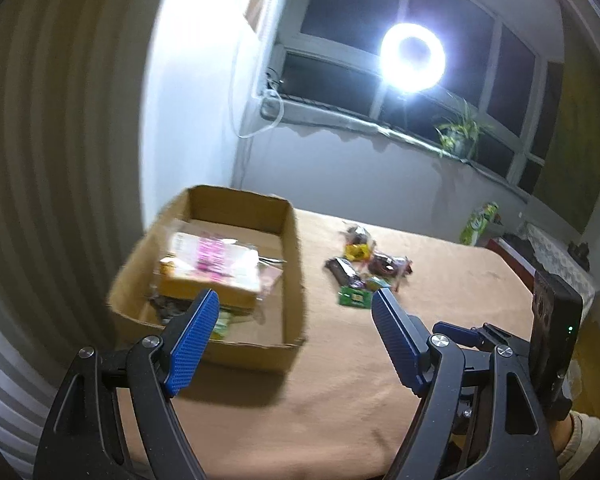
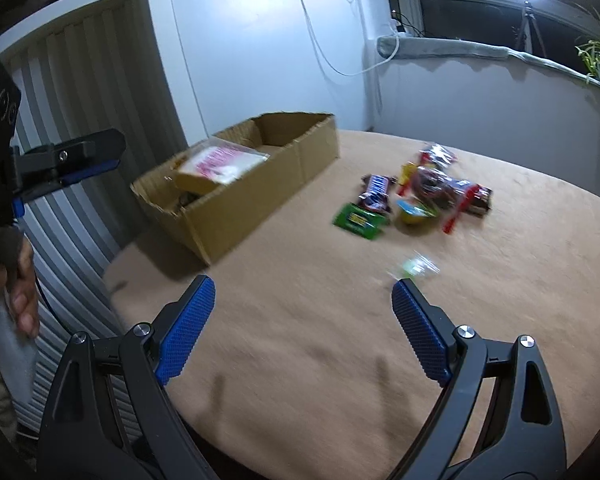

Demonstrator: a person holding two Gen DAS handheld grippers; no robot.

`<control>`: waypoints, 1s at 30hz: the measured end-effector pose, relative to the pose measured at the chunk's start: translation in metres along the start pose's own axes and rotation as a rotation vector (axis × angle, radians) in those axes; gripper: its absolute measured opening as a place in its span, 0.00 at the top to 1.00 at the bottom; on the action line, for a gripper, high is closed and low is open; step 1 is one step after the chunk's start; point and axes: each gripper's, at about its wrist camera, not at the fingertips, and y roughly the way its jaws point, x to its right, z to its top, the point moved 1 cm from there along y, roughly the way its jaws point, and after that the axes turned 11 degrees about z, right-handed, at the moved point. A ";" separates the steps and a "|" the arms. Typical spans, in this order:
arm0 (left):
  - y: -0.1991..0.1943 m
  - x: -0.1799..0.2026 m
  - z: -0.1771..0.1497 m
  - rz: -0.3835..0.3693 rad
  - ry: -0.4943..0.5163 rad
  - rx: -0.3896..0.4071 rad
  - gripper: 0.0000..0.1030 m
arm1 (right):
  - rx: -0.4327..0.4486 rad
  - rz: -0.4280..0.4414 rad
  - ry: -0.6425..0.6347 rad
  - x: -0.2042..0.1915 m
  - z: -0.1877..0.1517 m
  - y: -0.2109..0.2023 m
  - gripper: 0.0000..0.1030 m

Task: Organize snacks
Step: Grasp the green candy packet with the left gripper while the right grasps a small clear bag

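Left wrist view: the left gripper (image 1: 294,306) stood with its jaws spread wide and nothing between the blue pads (image 1: 196,334), poised over the tan tablecloth (image 1: 340,392) at the near end of the cardboard box (image 1: 288,280). The box sat at the left side of the table; inside it lay a pink-and-white packet (image 1: 216,258) on top of a yellowish carton (image 1: 204,292), with darker wrappers underneath that were too blurred to identify. To the right of the box, apart from it, a loose cluster of snacks (image 1: 364,264) lay on the cloth, among them a green packet (image 1: 354,298) nearest the camera and a dark bar (image 1: 342,270) behind it. A ring light (image 1: 413,58) glared in front of a dark window, and a potted plant (image 1: 460,132) stood on the sill. Right wrist view: the right gripper (image 2: 302,302) was likewise released, jaws wide and empty, above bare cloth well short of the snacks. A small clear wrapper (image 2: 416,266), blurred, lay just beyond its right pad. The green packet (image 2: 358,220), a blue bar (image 2: 376,192) and a yellow cup (image 2: 414,212) lay further on. A hand (image 2: 18,280) held the other gripper at the left edge.
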 end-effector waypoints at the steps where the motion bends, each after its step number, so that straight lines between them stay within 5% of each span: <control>1: 0.002 0.006 -0.001 -0.012 0.012 -0.008 0.23 | -0.001 -0.009 0.004 0.004 -0.001 -0.003 0.10; 10: 0.034 0.070 -0.013 -0.094 0.113 -0.079 0.23 | -0.027 -0.062 0.003 0.033 -0.007 -0.013 0.10; 20: 0.111 0.111 -0.023 -0.065 0.147 -0.223 0.25 | -0.124 -0.076 -0.045 0.064 -0.004 -0.012 0.10; 23: 0.128 0.117 -0.024 -0.061 0.149 -0.262 0.43 | -0.156 -0.067 -0.079 0.071 0.002 -0.006 0.14; 30: 0.149 0.116 -0.026 -0.039 0.143 -0.313 0.44 | -0.244 -0.003 -0.157 0.075 0.015 0.027 0.24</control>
